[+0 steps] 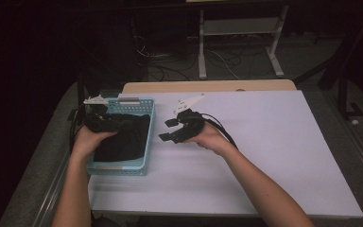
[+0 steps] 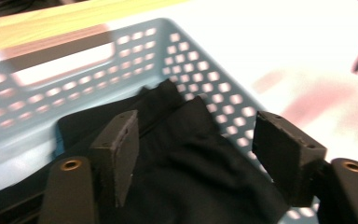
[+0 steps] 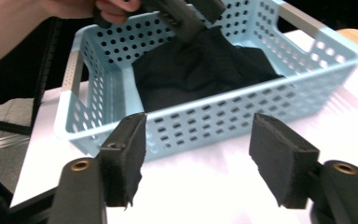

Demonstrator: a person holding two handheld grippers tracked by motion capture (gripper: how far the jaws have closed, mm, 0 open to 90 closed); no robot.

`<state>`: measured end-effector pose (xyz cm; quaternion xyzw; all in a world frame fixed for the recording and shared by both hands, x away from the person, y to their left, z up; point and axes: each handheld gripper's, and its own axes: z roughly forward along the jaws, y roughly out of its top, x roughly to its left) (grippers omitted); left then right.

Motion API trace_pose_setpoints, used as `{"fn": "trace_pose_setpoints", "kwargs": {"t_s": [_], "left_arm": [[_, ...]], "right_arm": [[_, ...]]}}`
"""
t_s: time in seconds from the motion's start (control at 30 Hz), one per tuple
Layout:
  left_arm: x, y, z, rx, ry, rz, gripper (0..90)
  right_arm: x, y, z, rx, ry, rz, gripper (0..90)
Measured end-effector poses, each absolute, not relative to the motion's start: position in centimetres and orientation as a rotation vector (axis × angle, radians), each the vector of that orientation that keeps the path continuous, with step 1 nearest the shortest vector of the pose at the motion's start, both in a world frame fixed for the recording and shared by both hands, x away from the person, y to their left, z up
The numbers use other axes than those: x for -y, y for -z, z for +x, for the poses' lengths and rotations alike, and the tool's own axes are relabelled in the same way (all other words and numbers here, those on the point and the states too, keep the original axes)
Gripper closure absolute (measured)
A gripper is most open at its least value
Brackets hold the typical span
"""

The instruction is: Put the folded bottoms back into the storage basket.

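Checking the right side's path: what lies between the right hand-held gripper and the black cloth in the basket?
The blue basket's perforated near wall stands between the right hand-held gripper and the black cloth, as the right gripper view shows; before it, bare white table.

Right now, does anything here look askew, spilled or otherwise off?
Nothing stands out. The black cloth lies bunched but fully inside the blue basket, which sits squarely on the white table. Both the left gripper and right gripper have open jaws holding nothing.
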<state>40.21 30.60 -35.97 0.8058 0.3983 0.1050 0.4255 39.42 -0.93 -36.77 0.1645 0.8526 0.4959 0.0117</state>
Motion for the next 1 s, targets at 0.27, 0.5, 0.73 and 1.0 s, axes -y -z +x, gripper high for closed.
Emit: {"fn": "trace_pose_setpoints", "kwargs": {"t_s": [0.27,0.5,0.73,1.0], "left_arm": [[-26.8,36.1,38.5,-0.869,-0.204,2.018,17.5],[-24.6,36.4,36.4,-0.823,-0.185,2.007,9.4],[-23.2,37.0,33.7,-0.763,-0.160,1.989,1.6],[-21.9,37.8,31.2,-0.682,-0.153,1.981,0.0]], "right_arm": [[5.1,37.0,38.3,-2.578,-1.525,0.617,24.2],[8.6,37.4,37.4,-2.541,-1.527,0.662,15.3],[11.5,37.7,36.4,-2.518,-1.511,0.687,10.9],[14.5,37.9,34.6,-2.541,-1.464,0.675,0.9]]}}
